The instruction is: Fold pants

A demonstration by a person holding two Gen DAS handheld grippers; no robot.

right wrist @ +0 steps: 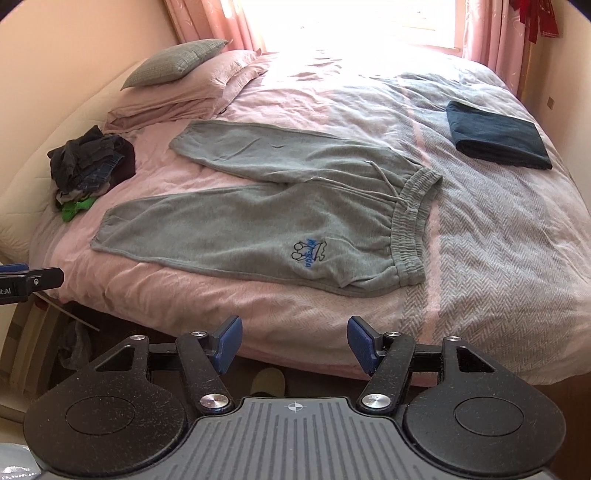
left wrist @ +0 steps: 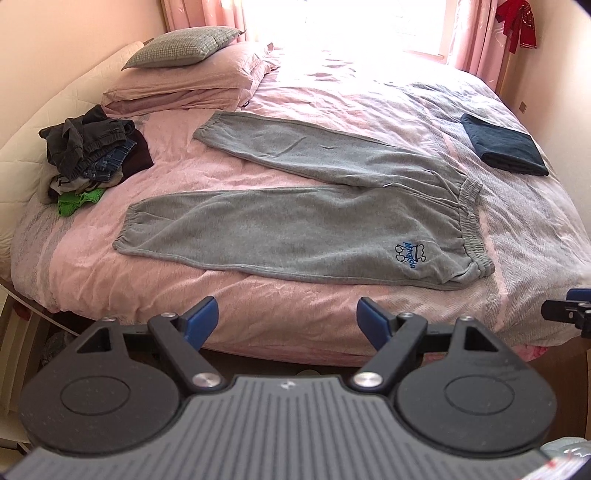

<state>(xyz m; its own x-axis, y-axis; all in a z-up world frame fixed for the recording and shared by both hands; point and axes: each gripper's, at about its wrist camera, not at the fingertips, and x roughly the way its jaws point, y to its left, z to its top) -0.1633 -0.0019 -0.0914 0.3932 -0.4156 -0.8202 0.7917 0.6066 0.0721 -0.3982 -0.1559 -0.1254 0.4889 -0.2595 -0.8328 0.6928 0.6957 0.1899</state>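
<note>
The grey sweatpants [left wrist: 303,225] lie spread flat across the middle of the bed [left wrist: 258,317], their two legs splayed apart in a shallow V: the nearer leg runs along the bed's near edge with its cuff toward the left side, the farther leg angles away toward the pillows. The elastic waistband [right wrist: 410,225] sits toward the right side, bunched and slightly rucked, with a drawstring [right wrist: 384,177] trailing over the fabric and a small blue embroidered logo [left wrist: 408,254] on the near hip. Near the bed's far right corner rests a folded dark blue garment [left wrist: 504,146], well apart from the pants. By the left edge, close to the headboard side, sits a heap of unfolded clothes [left wrist: 92,155] in dark, denim and green cloth. At the far left corner a grey pillow [left wrist: 181,48] rests on stacked pink pillows [left wrist: 184,86]; pink curtains [right wrist: 207,22] flank a bright window beyond. The left gripper [left wrist: 286,325] hovers off the bed's near edge, pitched downward at the covers, its blue-padded jaws spread wide with nothing between them. The right gripper [right wrist: 293,343] hangs beside it at a similar downward tilt, also short of the near edge, jaws likewise parted and empty; neither touches the pants.
</note>
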